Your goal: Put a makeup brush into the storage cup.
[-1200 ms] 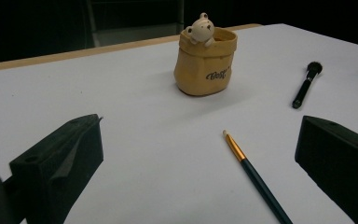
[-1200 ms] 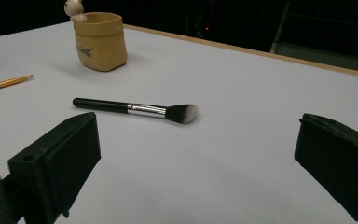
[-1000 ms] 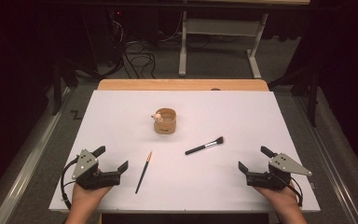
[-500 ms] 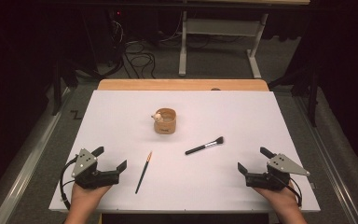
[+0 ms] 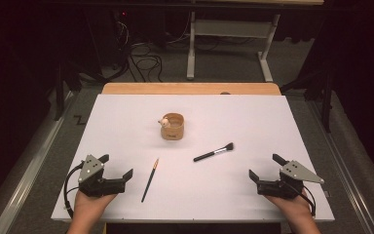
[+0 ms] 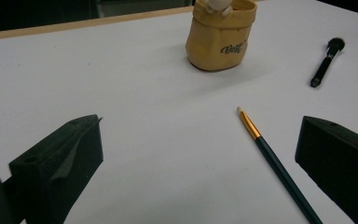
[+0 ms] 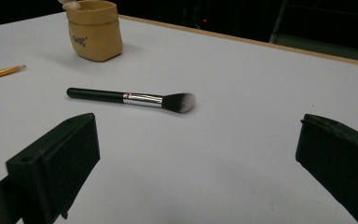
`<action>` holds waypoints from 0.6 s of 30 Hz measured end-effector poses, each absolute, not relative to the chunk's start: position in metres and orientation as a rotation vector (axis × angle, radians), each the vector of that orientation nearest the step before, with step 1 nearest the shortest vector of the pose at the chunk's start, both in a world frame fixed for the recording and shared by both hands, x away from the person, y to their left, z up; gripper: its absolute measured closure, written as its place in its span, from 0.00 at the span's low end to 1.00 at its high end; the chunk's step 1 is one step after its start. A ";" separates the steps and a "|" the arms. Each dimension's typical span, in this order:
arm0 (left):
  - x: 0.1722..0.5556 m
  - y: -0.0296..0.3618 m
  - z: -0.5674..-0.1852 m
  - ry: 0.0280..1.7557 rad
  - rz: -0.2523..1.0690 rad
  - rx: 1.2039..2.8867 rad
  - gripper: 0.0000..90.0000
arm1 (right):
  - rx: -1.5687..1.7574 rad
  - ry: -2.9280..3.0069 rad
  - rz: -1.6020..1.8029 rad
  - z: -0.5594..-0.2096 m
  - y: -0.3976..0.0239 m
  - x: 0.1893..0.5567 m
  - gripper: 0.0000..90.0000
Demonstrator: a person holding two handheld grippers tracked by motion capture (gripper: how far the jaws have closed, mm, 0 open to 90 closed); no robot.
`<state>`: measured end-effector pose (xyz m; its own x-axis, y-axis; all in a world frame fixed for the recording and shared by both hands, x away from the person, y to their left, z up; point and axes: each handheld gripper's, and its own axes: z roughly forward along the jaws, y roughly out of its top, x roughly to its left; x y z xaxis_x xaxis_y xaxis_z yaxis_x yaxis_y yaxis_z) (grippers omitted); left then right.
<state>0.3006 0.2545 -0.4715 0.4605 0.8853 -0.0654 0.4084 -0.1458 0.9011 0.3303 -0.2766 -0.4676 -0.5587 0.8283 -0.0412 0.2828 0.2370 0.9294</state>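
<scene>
Nothing on the table has shifted over the last second; both grippers rest at the near edge as before, so the work has not begun. At 7 o'clock the left gripper (image 5: pixel 113 168) sits with its jaws wide apart and empty, and at 5 o'clock the right gripper (image 5: pixel 268 168) likewise stands spread and holds nothing. Just beside the left gripper, towards 6 o'clock, lies the thin dark-green paintbrush with a gold ferrule (image 5: pixel 150 180), its tip pointing away. Farther out, slightly right of centre, lies the black-handled makeup brush with a silver collar (image 5: pixel 214 152). Beyond both, near the centre, stands the small tan bag-shaped holder (image 5: pixel 173 127). Judging by this, each gripper's nearest brush is its likely first pick.
</scene>
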 end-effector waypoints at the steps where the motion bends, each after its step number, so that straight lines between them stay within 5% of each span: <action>1: 0.301 0.255 -0.471 1.113 0.619 1.754 0.02 | 1.015 1.972 1.311 -0.468 -0.277 0.330 0.00; 18: 0.304 0.249 -0.473 1.138 0.594 1.857 0.01 | 1.026 1.976 1.308 -0.469 -0.278 0.331 0.00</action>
